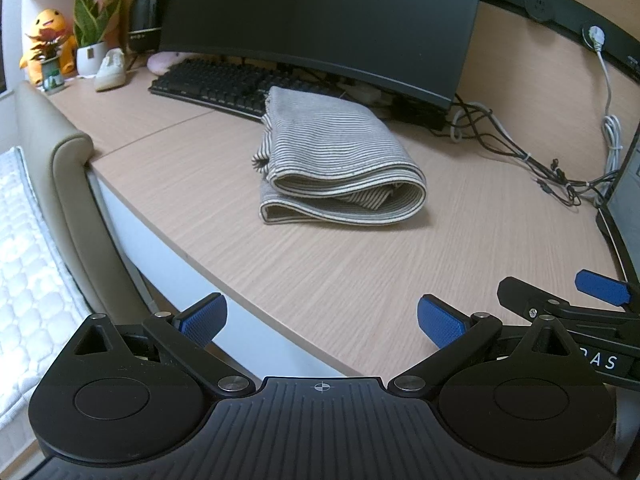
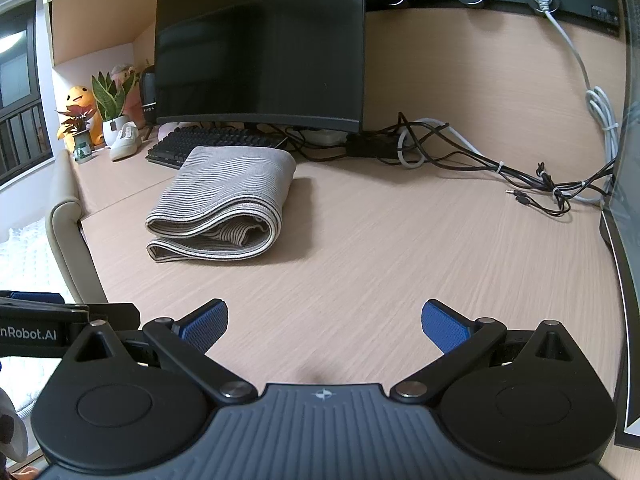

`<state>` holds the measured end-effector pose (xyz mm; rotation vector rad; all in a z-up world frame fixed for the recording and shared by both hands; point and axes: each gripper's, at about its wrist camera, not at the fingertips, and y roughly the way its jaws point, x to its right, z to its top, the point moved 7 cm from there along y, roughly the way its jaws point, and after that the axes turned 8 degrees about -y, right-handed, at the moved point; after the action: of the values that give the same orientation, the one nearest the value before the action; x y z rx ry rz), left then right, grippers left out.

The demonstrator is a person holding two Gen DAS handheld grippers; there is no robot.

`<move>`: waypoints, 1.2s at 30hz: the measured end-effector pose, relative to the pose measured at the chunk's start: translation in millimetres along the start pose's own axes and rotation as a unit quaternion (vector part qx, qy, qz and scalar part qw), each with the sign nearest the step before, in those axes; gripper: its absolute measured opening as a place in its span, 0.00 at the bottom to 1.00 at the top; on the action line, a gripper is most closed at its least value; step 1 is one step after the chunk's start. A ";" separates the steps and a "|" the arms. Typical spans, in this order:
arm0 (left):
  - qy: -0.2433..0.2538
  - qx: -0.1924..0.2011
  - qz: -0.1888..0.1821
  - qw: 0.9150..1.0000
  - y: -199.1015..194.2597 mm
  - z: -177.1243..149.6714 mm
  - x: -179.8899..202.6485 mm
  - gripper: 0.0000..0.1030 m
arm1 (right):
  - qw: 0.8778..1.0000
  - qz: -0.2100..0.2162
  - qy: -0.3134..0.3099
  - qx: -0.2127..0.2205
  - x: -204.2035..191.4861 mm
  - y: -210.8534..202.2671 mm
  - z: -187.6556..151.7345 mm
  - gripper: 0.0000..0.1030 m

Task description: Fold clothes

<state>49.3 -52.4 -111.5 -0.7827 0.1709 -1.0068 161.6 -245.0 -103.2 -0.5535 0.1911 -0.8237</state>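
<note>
A grey-and-white striped garment (image 1: 336,156) lies folded in a thick bundle on the wooden desk (image 1: 320,272), its rolled edges facing me. The right wrist view shows the same striped garment (image 2: 224,200) left of centre. My left gripper (image 1: 322,320) hangs open near the desk's front edge, well short of the garment, with nothing between its blue pads. My right gripper (image 2: 324,324) is open too, over bare desk (image 2: 400,248), and holds nothing. Its blue-padded fingers (image 1: 600,288) show at the right edge of the left wrist view.
A dark monitor (image 1: 320,20) and black keyboard (image 1: 212,84) stand behind the garment. Tangled cables (image 2: 520,184) lie at the back right. A plush toy (image 1: 48,44), potted plants (image 1: 94,36) and a white shoe (image 1: 110,70) sit at the far left. A beige chair back (image 1: 68,184) stands beside the desk.
</note>
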 end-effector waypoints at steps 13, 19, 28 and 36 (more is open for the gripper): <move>0.001 0.000 -0.002 1.000 0.6 -0.2 0.8 1.00 | 1.000 0.000 0.000 -0.001 -0.8 1.1 -0.3 1.00; 0.000 -0.001 -0.003 1.000 0.3 0.0 0.6 1.00 | 1.000 -0.001 -0.002 0.000 -0.8 0.2 -0.7 1.00; -0.001 0.002 -0.004 1.000 -1.0 0.6 -0.5 1.00 | 1.000 0.002 0.001 0.005 -2.2 -2.7 0.2 1.00; -0.003 0.008 -0.001 1.000 -5.5 3.0 -2.2 1.00 | 1.000 0.003 -0.003 0.012 -5.7 -6.3 2.7 1.00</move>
<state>45.7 -50.8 -106.2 -0.7706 0.1563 -1.0060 154.7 -243.2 -97.8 -0.5326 0.1771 -0.8183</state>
